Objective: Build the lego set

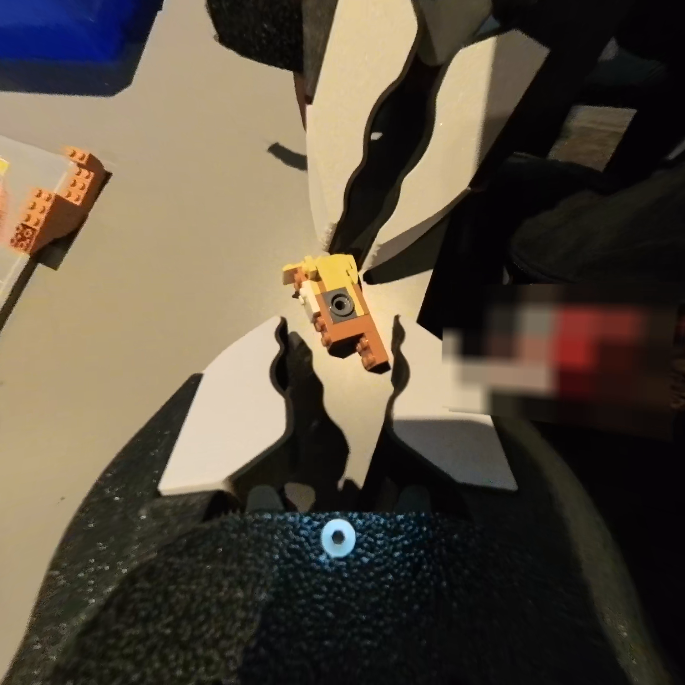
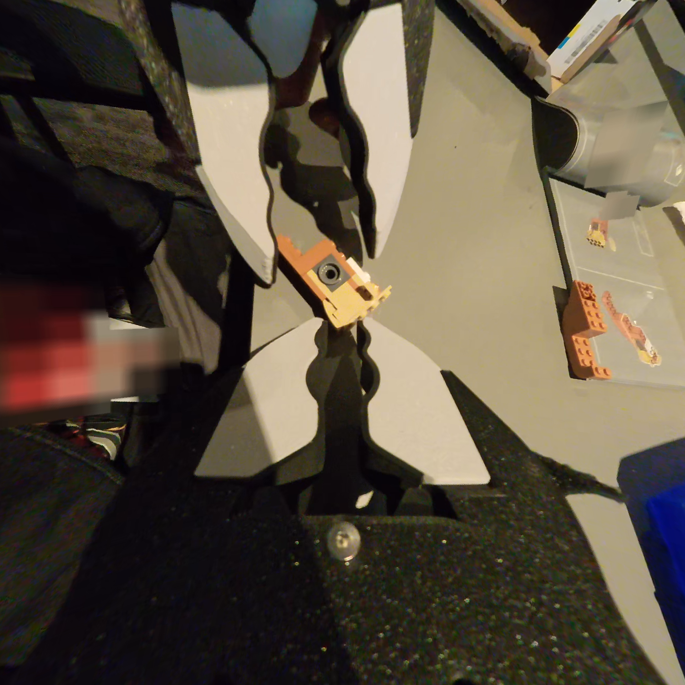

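Grippers meet at frame centre: we see the right gripper (image 2: 343, 326) clamped on the brown-and-yellow lego assembly (image 2: 331, 283), while the left gripper (image 1: 339, 326) stands parted around its brown end.

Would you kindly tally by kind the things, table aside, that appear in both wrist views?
Claws: 2 (left claw, right claw)
Small brown-and-tan Lego assembly: 1
Large brown stepped Lego block: 1
Blue plastic bin: 1
Total: 5
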### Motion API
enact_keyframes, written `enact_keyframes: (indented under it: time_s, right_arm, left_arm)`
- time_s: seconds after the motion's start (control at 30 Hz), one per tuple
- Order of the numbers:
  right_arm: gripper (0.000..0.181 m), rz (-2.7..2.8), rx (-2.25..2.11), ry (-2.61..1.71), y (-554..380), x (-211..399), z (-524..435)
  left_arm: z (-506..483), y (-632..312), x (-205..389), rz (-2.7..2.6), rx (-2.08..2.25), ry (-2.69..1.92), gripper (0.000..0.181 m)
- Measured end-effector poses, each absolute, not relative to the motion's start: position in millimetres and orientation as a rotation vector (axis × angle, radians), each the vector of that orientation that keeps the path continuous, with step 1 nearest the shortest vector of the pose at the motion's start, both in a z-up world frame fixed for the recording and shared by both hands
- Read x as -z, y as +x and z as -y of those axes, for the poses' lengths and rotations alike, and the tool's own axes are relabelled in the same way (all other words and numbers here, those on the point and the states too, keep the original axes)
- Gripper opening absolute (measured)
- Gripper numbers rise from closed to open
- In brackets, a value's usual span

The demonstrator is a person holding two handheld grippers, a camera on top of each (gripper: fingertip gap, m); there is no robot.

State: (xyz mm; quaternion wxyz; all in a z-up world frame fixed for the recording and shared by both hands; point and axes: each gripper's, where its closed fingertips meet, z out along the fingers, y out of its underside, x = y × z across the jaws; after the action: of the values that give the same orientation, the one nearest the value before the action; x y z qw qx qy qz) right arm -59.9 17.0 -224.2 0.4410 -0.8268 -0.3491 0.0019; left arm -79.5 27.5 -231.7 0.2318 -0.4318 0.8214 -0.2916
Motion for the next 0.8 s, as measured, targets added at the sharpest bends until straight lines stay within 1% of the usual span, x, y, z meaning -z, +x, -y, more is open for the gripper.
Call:
enact_keyframes:
  time_s: [0.07, 0.17, 0.37, 0.47, 0.63, 0.8]
  right_arm:
    - [0.016, 0.875, -0.012, -2.050, -61, 224, -16]
    - [0.016, 0.883, -0.018, -2.048, -61, 224, -16]
    - [0.017, 0.869, 0.010, -2.048, -61, 224, -19]
    - [0.017, 0.871, 0.017, -2.044, -63, 223, -21]
    - [0.017, 0.871, 0.011, -2.043, -63, 223, -25]
    - [0.018, 0.860, 0.008, -2.050, -61, 224, -26]
  left_arm:
    - [-31, -82, 227, -2.293, 0.827, -1.121, 0.053]
    - [-39, -84, 219, -2.341, 0.936, -0.972, 0.046]
    - [-42, -84, 219, -2.458, 1.077, -0.878, 0.053]
    - [-35, -86, 222, -2.504, 1.107, -0.822, 0.050]
    - [-27, -90, 225, -2.513, 1.153, -0.733, 0.054]
    - [-34, -82, 224, -2.412, 1.119, -0.786, 0.054]
